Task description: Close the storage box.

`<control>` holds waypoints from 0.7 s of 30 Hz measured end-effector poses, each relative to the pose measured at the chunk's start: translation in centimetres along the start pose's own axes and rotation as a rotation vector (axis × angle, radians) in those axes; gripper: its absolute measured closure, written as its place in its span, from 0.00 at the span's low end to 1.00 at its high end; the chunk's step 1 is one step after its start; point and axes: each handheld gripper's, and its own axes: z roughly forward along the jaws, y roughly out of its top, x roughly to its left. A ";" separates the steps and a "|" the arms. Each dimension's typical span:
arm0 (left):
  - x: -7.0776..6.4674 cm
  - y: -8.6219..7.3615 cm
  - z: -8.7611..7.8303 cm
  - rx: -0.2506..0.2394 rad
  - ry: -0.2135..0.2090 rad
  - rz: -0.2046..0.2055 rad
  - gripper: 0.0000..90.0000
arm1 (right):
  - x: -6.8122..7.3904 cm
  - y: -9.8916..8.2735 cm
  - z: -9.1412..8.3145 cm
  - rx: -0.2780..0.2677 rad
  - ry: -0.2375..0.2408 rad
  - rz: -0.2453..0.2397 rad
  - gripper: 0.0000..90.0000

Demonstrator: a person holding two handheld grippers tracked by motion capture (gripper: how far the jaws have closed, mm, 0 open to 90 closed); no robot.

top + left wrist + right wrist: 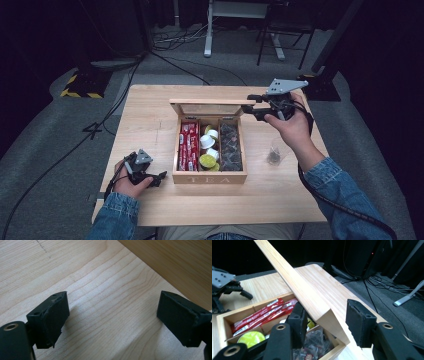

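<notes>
Pale wood makes up the tea box (210, 176), which sits mid-table with its lid (297, 287) raised and its compartments holding red packets (189, 145), round pods and dark sachets. The right gripper (325, 322) straddles the lid's free corner, its jaws spread to either side and not pressing it. The left gripper (112, 315) rests wide apart on the table (105, 295) just beside the box, holding nothing.
</notes>
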 end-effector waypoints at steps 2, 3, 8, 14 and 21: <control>0.0 0.0 0.0 0.000 0.000 0.000 0.13 | 0.4 -0.3 -0.1 0.005 0.006 -0.001 0.57; 0.0 0.0 0.0 0.000 0.000 0.000 0.13 | 0.6 -0.4 -0.2 0.007 0.008 -0.004 0.57; 0.0 0.0 0.0 0.000 0.000 0.000 0.13 | 1.5 -1.1 -0.5 0.020 0.019 -0.016 0.57; 0.0 0.0 0.0 0.000 0.003 0.001 0.13 | 2.3 -1.8 -0.7 0.030 0.028 -0.027 0.54; 0.0 0.0 0.0 -0.001 0.005 0.003 0.13 | 3.4 -2.7 -0.8 0.039 0.025 -0.044 0.53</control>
